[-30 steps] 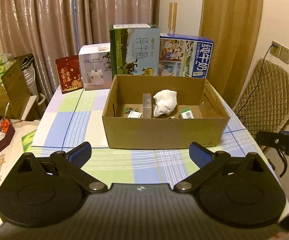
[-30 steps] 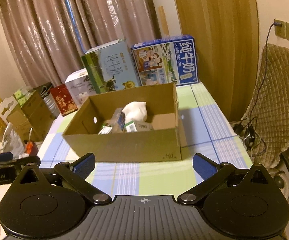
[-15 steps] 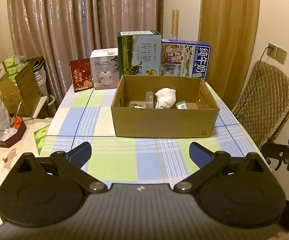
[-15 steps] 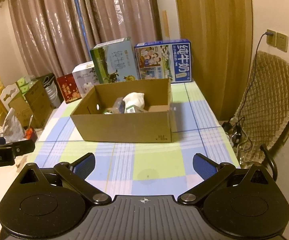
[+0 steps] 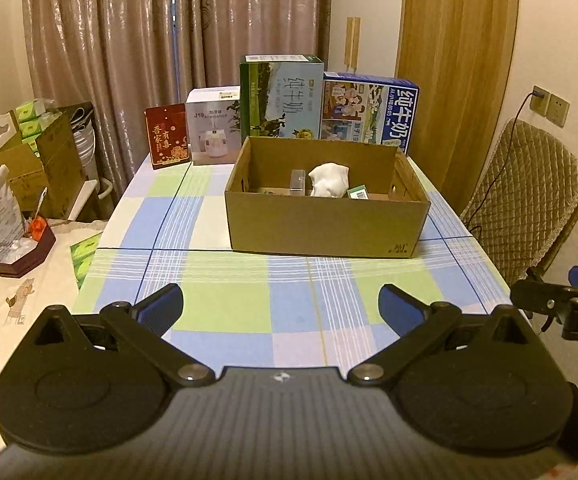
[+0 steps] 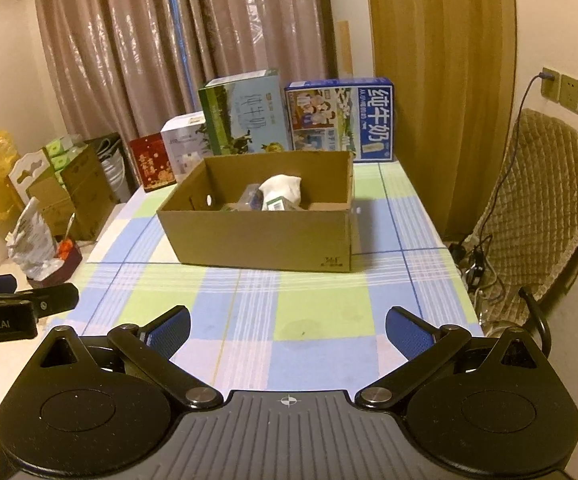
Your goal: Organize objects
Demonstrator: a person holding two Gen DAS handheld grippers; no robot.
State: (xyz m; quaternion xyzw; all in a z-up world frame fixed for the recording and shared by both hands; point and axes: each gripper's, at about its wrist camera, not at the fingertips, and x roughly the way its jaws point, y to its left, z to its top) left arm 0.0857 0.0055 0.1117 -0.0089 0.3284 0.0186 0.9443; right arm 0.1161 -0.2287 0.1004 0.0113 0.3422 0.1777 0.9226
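Both grippers, left gripper (image 5: 280, 307) and right gripper (image 6: 288, 330), hang spread and empty over the near table (image 5: 225, 316). Items sit inside the cardboard box (image 5: 323, 226) further back, so sorting looks basically finished.

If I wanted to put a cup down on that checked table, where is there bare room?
The widest bare patch of the table lies between the cardboard box and the near edge. Another strip runs left of the box, up to the red packet. The far edge is crowded: the white carton, green carton and blue carton stand in a row.
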